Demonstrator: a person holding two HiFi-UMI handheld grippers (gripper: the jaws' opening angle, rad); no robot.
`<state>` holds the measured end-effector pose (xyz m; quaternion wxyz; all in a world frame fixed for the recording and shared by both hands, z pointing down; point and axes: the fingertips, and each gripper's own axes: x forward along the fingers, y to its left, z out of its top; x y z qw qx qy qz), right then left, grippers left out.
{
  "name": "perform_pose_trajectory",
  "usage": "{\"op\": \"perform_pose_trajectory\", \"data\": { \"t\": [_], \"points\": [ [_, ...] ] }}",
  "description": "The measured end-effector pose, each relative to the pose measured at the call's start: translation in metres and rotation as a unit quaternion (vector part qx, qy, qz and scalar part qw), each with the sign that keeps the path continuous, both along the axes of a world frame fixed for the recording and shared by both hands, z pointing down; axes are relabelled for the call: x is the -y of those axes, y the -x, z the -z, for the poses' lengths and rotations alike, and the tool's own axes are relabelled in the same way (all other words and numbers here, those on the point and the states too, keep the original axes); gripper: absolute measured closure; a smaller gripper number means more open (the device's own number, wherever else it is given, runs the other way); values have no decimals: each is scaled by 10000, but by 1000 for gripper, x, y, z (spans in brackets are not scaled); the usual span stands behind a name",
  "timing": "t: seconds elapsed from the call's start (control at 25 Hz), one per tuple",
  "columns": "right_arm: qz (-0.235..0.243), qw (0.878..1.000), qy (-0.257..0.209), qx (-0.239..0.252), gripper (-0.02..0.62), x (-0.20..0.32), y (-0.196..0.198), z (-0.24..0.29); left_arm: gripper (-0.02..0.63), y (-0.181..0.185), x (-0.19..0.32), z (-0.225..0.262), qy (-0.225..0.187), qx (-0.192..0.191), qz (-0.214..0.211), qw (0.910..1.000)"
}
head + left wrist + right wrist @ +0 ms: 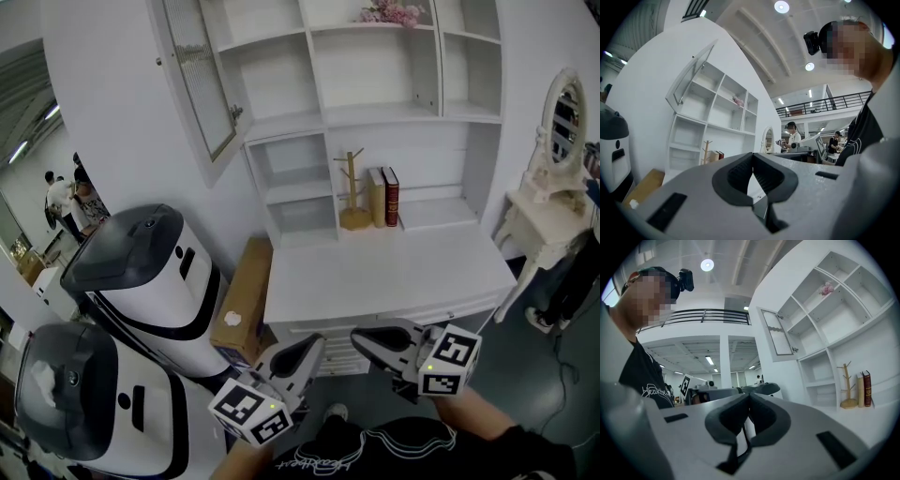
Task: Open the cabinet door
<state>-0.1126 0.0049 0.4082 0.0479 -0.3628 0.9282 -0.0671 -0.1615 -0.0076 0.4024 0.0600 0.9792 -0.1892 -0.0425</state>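
Observation:
The white cabinet's glass door (202,75) at the upper left stands swung open, away from the shelves (361,66). It also shows in the left gripper view as the door (691,77) and in the right gripper view as the door (777,333). Both grippers are low in the head view, in front of the desk top (375,272) and far below the door. My left gripper (314,344) is shut with nothing in it; its tips (752,153) meet. My right gripper (361,337) is shut and empty too, its tips (750,394) together. Each points level, toward the other.
Two white and grey machines (150,272) stand at the left, with a cardboard box (244,291) between them and the desk. A wooden mug tree (353,192) and books (384,197) sit in the lower shelf. A white dressing table with mirror (553,187) is at the right.

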Motion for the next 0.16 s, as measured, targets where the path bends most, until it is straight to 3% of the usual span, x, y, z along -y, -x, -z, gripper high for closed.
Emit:
{"op": "perform_pose_trajectory", "data": {
  "t": [0.16],
  "points": [
    [-6,10000,-16,48,589,-4,2,4,601,5,-5,2,18,-29,23,10000]
  ]
}}
